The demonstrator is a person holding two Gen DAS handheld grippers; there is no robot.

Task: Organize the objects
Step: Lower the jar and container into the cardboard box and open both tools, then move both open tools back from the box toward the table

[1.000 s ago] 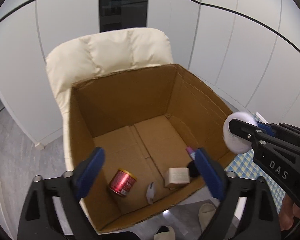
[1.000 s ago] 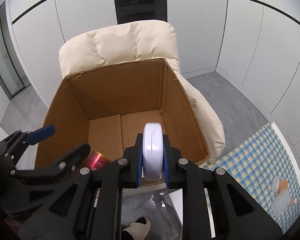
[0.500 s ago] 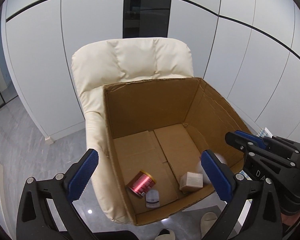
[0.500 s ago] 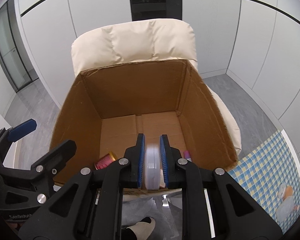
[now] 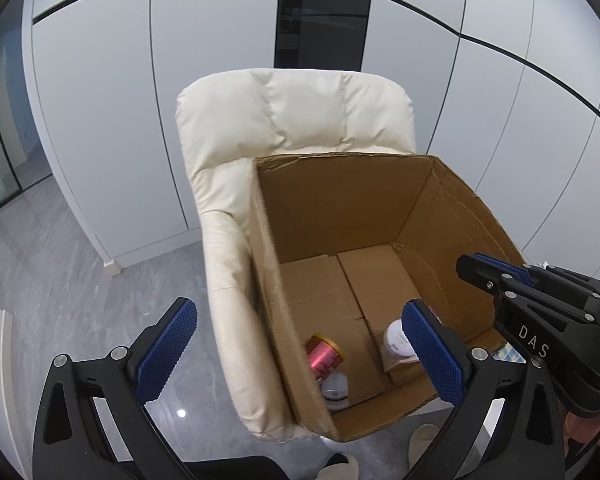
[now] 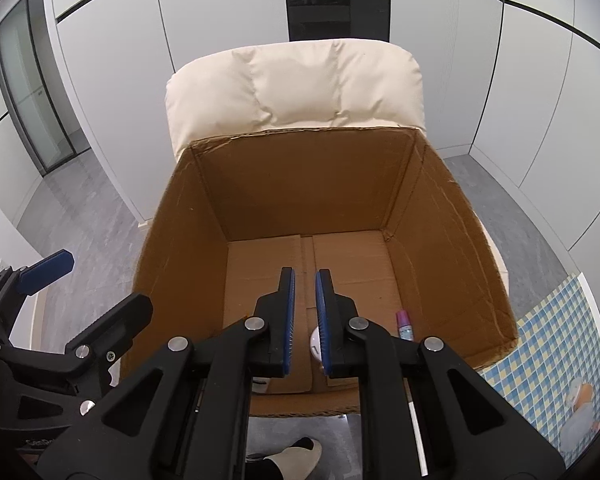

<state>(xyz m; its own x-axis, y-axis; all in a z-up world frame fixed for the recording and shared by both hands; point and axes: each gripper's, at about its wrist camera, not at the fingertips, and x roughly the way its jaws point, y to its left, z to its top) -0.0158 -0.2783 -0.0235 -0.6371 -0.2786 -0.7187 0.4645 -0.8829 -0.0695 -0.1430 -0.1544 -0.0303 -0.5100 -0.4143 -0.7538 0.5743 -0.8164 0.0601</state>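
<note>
White jar [image 6: 315, 345] lies below the right gripper's [image 6: 305, 312] parted fingers.

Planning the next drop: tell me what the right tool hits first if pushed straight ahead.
Probably the cardboard box floor: the right tool, empty, points down into it, with only bare cardboard ahead. Depth is hard to judge.

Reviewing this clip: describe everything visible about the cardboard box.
The box is plain brown corrugated cardboard, open at the top, its upper edges rough as if the flaps were cut away. It sits upright on the seat of a cream chair, its back wall against the backrest. The bottom flaps meet in a centre seam. Inside, near the front, lie a red can, a white jar, a pink-capped bottle and a small white item.
</note>
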